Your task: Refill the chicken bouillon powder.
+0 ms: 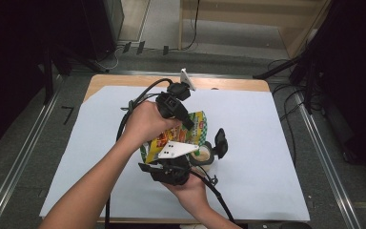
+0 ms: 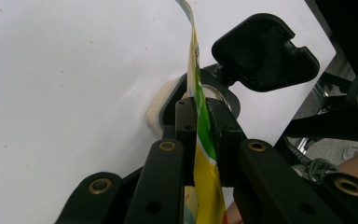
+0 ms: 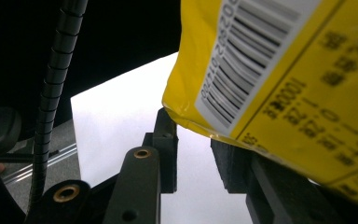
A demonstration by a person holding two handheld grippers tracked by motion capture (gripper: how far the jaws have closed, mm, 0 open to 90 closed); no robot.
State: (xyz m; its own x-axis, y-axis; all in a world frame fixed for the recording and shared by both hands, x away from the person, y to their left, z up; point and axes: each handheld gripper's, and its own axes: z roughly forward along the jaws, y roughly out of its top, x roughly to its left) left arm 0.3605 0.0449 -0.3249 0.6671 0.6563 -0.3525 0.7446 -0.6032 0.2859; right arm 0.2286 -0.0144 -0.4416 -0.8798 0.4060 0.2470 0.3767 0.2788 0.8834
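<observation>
The left tool [image 2: 198,116] pinches the edge of a yellow packet [image 1: 178,136], held above the desk [image 1: 267,157] near its middle. The right tool [image 3: 193,149] sits at the packet's 6 o'clock, its jaws spread, the packet's barcode corner [image 3: 261,70] lying over one jaw. The left gripper view shows a jar [image 2: 165,105] under the packet with a black flap [image 2: 265,51] at 1 o'clock.
</observation>
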